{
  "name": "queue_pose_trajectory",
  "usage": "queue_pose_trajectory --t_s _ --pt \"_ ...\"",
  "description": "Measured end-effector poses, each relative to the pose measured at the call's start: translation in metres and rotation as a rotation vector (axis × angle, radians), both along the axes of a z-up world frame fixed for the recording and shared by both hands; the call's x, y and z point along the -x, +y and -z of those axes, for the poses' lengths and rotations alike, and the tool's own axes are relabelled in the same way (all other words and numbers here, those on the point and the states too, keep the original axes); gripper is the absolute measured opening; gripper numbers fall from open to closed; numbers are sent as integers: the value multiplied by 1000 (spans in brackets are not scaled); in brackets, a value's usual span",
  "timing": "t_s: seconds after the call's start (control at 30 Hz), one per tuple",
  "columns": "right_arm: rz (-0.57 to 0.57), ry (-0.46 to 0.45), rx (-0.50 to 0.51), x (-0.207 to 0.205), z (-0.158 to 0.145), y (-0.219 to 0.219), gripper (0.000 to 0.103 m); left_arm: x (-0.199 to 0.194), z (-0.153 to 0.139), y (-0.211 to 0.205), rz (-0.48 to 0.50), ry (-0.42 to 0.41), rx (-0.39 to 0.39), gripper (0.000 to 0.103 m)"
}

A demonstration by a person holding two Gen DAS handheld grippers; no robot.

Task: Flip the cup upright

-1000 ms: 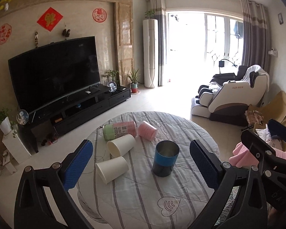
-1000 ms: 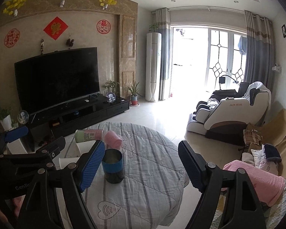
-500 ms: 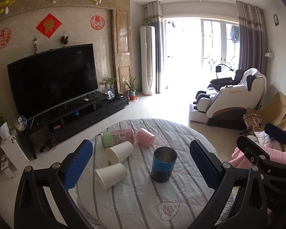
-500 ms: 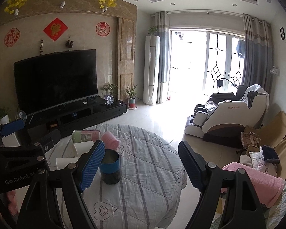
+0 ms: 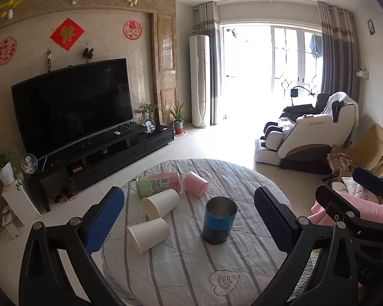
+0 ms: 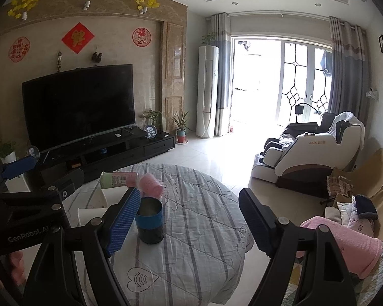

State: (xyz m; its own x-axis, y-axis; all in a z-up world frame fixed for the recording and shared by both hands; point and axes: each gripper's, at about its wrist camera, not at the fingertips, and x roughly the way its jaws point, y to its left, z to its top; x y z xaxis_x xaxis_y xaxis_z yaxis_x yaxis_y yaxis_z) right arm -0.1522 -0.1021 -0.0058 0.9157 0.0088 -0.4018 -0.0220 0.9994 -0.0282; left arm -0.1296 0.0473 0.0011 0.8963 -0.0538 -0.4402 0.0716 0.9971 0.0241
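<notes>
1. cups lay toppled in the left wrist view on a round table under a striped cloth: a near white cup, a second white cup just behind it, a pink cup and a green-and-pink bottle at the far side, all on their sides.
2. a blue-banded metal cup stood upright, mouth up, right of the white cups and apart from them.
3. the left gripper hung above the table, jaws spread wide and grasping nothing; the right gripper showed at the right edge.
4. in the right wrist view the right gripper was likewise released and empty, its left finger overlapping the metal cup in the frame; whether they touched i could not tell.
5. the pink cup and the bottle lay behind; the left gripper sat at the left, over the partly hidden white cups.
</notes>
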Motion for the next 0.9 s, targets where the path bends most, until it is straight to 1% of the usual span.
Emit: queue_pose_trajectory --t_s 0.4,0.73,0.9 --pt "-4 -3 -5 -4 -1 -5 81 0 -1 -1 -1 -3 0 103" --pt "0 2 -4 -9 0 -8 81 -9 -5 -2 -15 -5 -8 103" --pt "0 1 -2 -11 0 -8 81 -7 -5 -5 -14 -16 -12 103"
